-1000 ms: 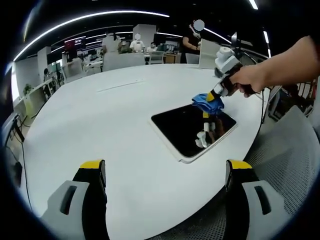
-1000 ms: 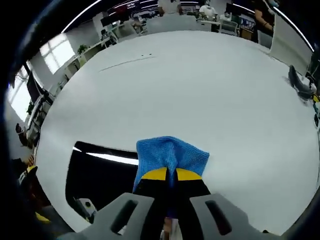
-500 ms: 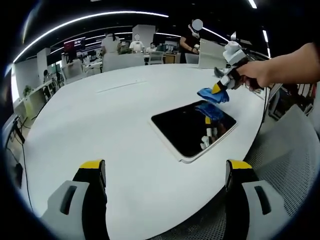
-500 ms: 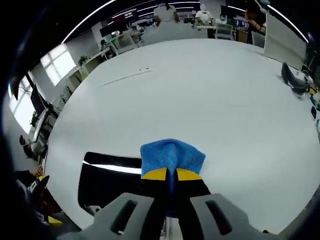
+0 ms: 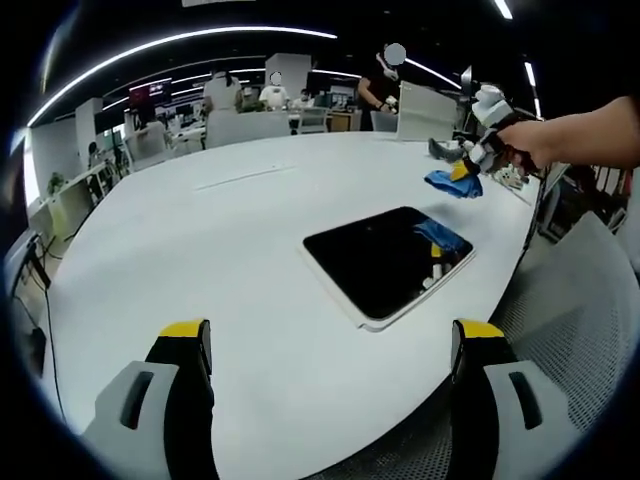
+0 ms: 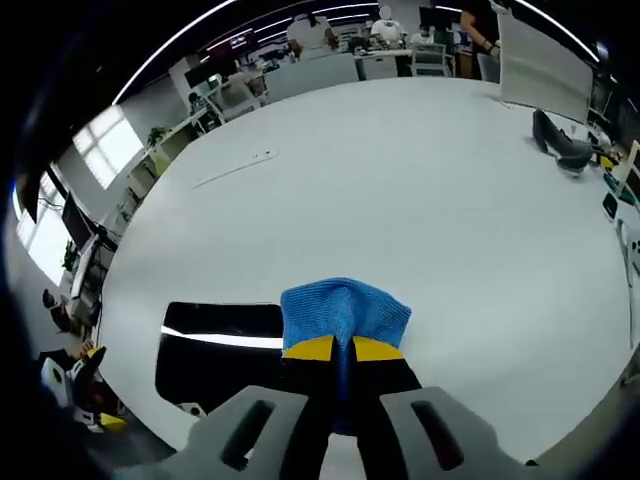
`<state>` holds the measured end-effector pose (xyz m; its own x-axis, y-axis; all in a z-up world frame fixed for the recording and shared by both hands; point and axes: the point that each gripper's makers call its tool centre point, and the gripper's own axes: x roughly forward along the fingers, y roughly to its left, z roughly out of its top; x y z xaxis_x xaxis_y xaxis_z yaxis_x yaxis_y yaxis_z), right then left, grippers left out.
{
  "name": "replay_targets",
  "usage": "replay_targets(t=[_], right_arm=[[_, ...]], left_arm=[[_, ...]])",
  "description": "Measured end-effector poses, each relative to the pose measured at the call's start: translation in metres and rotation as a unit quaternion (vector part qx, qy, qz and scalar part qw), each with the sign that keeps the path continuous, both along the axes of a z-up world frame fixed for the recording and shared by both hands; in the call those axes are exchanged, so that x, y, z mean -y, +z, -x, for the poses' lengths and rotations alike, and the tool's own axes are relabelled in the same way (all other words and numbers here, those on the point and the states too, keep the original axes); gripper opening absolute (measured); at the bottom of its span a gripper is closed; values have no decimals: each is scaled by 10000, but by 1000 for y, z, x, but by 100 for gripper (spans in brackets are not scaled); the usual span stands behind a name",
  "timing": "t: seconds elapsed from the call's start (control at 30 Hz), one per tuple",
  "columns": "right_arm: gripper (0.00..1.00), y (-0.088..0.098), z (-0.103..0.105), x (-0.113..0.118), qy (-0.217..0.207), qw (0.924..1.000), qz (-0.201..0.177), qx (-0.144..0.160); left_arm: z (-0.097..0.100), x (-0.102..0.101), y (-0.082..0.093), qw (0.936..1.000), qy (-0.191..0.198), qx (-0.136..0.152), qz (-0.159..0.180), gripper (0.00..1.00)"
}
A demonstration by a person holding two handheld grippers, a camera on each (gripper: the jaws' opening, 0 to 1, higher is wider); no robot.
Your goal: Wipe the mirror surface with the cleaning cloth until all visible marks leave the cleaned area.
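1. Mirror lay flat on the white desk, near the desk's edge, dark glass up w/ a pale frame; in the right gripper view mirror sat low left, partly behind the cloth.
2. Right hand-held gripper: yellow-tipped jaws pressed together, clamped on the blue cloth; cloth bunched and stuck out past the tips.
3. In the left gripper view the right hand-held gripper was up at the right, held by a hand, w/ the cloth hanging from it, above the desk and beyond the mirror's far corner, not touching the glass.
4. A blue reflection of the cloth showed in the mirror's far-right corner, w/ pale and yellow bits of the gripper's reflection just under it.
5. Left hand-held gripper: jaws wide apart, nothing between them, over the near desk, well apart from the mirror.
6. Marks on the glass: couldn't tell at this size.
7. A dark object lay on the desk's far right side; couldn't tell what it was.
8. Mesh chair stood just beside the desk edge at the right.
9. Background: office w/ people, desks, ceiling light strips.
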<state>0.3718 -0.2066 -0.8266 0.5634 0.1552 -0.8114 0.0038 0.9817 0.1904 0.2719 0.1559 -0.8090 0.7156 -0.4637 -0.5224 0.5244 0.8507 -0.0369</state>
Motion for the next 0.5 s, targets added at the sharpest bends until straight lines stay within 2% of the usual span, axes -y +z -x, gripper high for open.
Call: replay_targets(t=[0.17, 0.23, 0.47, 0.5], right_arm=[[0, -22, 10, -2, 165, 9997, 88, -150], [0, -28, 12, 0, 294, 9988, 361, -178], [1, -51, 22, -2, 244, 9983, 369, -379], [1, -52, 23, -2, 301, 9981, 422, -320]], left_arm=[[-1, -1, 1, 10000, 21, 38, 7, 99], [-1, -1, 1, 10000, 49, 24, 30, 99], [-1, -2, 1, 10000, 59, 27, 33, 99], [-1, -2, 1, 10000, 60, 25, 27, 99]])
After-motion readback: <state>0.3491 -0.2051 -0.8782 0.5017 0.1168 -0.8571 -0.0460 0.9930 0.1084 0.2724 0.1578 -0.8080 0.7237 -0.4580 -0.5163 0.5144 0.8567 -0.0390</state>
